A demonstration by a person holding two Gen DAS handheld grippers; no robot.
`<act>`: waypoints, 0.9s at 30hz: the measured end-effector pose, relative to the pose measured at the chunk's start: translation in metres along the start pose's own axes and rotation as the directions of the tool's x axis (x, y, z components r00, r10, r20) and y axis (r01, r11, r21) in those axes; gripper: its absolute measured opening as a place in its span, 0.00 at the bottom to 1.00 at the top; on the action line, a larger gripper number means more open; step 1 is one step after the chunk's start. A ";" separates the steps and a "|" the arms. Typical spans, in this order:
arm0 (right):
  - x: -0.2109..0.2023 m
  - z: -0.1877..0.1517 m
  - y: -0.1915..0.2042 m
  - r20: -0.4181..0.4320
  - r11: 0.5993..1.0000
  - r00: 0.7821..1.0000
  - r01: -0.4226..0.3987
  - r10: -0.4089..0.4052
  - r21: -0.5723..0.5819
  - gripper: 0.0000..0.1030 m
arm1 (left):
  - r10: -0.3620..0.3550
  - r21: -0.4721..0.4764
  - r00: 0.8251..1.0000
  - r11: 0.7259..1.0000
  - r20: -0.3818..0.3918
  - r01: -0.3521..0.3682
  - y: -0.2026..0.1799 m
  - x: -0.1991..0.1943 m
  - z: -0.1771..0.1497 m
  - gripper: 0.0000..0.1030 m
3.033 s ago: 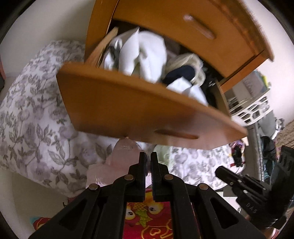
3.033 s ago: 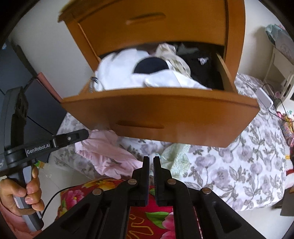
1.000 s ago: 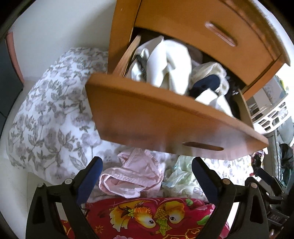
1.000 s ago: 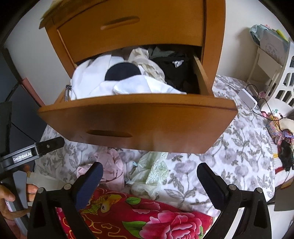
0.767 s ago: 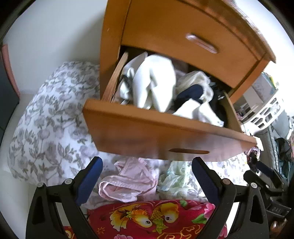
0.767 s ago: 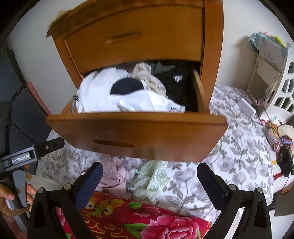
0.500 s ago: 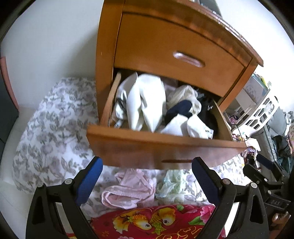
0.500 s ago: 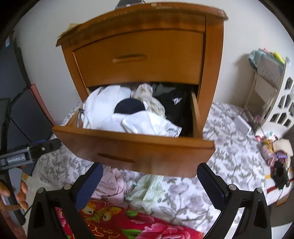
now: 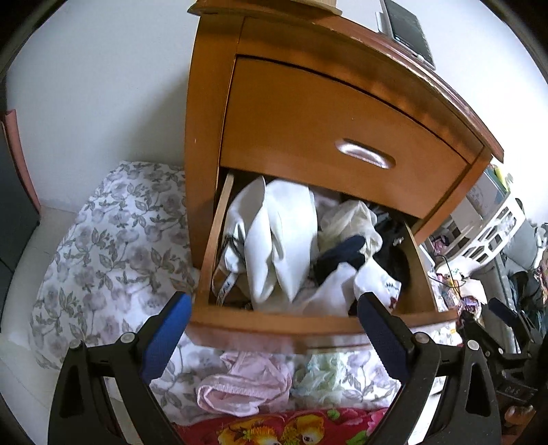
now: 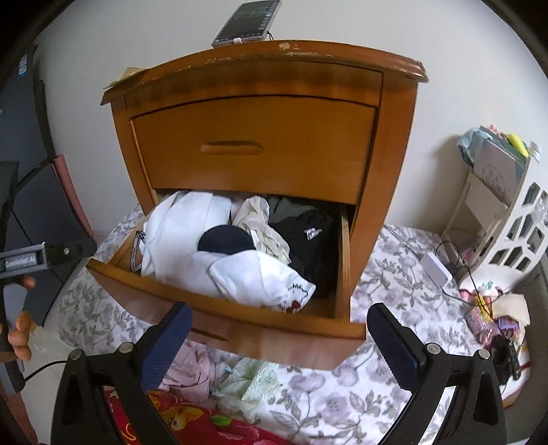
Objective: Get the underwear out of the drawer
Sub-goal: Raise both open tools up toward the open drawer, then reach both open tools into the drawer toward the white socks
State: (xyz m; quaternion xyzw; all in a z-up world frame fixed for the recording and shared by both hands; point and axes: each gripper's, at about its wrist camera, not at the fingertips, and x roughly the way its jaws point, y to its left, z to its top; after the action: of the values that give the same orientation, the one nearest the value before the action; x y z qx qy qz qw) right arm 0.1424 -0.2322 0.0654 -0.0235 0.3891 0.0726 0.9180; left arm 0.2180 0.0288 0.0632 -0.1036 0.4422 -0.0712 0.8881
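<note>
The lower drawer [image 9: 274, 323] [image 10: 239, 328] of a wooden nightstand stands pulled out, stuffed with clothes: white garments [image 9: 284, 246] [image 10: 185, 239], a navy piece [image 9: 339, 256] [image 10: 224, 241], a cream piece [image 10: 263, 222] and black cloth [image 10: 308, 236]. Pink underwear [image 9: 239, 383] [image 10: 188, 369] and a pale green lace piece [image 9: 318, 380] [image 10: 253, 380] lie on the floral bedding below the drawer front. My left gripper [image 9: 274, 337] and my right gripper [image 10: 279, 345] are both open wide, empty, held in front of and below the drawer.
The upper drawer [image 10: 253, 150] is closed. A phone [image 10: 246, 22] lies on the nightstand top. A red flowered cloth [image 9: 291, 424] is at the near edge. A white shelf unit [image 10: 507, 219], a charger with cable [image 10: 435, 267] and small clutter sit to the right. A hand [image 10: 19, 328] holds the other gripper's handle at left.
Both grippers went from shut to open wide, then rose and drew back, so the view now looks down into the drawer. The pink and green pieces stay on the bedding.
</note>
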 end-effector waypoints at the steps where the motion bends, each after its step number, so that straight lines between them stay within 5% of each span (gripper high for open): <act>1: 0.003 0.003 0.000 -0.001 1.000 1.000 -0.016 0.016 -0.002 1.00 | 0.000 0.002 1.000 1.000 -0.001 0.000 -0.001 0.002 0.002 0.95; 17: 0.067 0.038 0.002 -0.128 0.997 0.990 -0.065 0.059 -0.042 1.00 | -0.120 0.054 0.982 0.990 -0.148 0.129 -0.022 0.062 0.031 0.93; 27: 0.106 0.041 0.012 -0.243 0.989 0.966 -0.115 0.090 -0.091 0.99 | -0.167 0.149 0.956 0.967 -0.242 0.207 -0.044 0.092 0.032 0.67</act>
State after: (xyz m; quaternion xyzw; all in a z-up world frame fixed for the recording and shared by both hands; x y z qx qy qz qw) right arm 0.2427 -0.2043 0.0181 -0.0598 0.4928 0.1371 0.8572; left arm 0.2969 -0.0298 0.0214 -0.0588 0.5210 -0.2047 0.8265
